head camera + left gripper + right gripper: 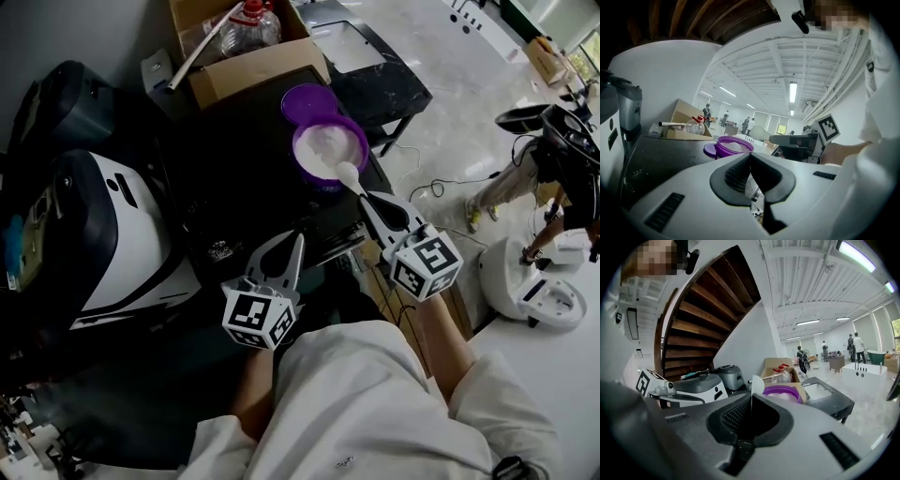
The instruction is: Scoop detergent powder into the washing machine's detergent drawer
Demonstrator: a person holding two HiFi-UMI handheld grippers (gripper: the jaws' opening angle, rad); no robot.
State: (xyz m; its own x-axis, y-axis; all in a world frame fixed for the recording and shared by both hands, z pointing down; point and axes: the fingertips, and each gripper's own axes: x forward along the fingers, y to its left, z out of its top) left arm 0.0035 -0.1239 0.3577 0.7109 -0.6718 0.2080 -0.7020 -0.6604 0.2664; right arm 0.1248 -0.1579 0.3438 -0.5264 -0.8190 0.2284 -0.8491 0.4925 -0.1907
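A purple tub [323, 148] of white detergent powder stands on the black tabletop [234, 178], with its purple lid [307, 98] just behind it. My right gripper [368, 197] is shut on the handle of a white spoon [349, 174], whose bowl is at the tub's near rim. In the right gripper view the spoon [757, 384] stands edge-on between the jaws of the right gripper [751, 399], with the tub [783, 393] beyond. My left gripper [287, 249] hangs shut and empty near the table's front edge. The white washing machine [122, 239] sits at the left; I cannot make out its drawer.
A cardboard box [253, 52] holding a plastic bottle [249, 26] stands behind the tub. A dark grey appliance [56, 103] is at the far left. A black side table [375, 70] and cables lie to the right, with a person [525, 178] farther off.
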